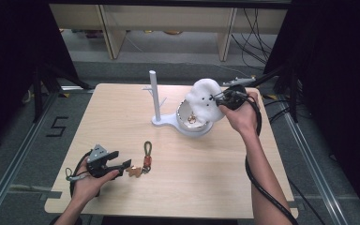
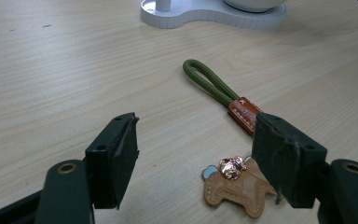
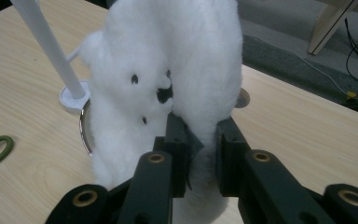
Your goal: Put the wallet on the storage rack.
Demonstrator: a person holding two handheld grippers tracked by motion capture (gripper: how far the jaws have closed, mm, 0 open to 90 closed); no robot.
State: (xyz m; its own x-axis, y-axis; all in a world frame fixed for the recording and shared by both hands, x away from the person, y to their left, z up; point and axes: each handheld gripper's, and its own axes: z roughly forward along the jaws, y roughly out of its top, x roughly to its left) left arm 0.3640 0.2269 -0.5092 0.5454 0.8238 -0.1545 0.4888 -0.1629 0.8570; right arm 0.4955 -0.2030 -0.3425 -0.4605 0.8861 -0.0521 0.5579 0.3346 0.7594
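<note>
Right gripper (image 3: 200,154) pinches the white plush toy (image 3: 168,70) above the bowl (image 1: 183,112).
Left gripper (image 2: 196,154) gapes wide, empty, over the keychain (image 2: 233,179).

You get even light from above on the table (image 1: 122,117), with soft shadows and dark surroundings. Beyond your left jaws the wood is sharp; the white plush (image 3: 177,70) between your right jaws looks slightly overexposed.

fluffy white plush toy (image 3: 168,79), matt
</note>
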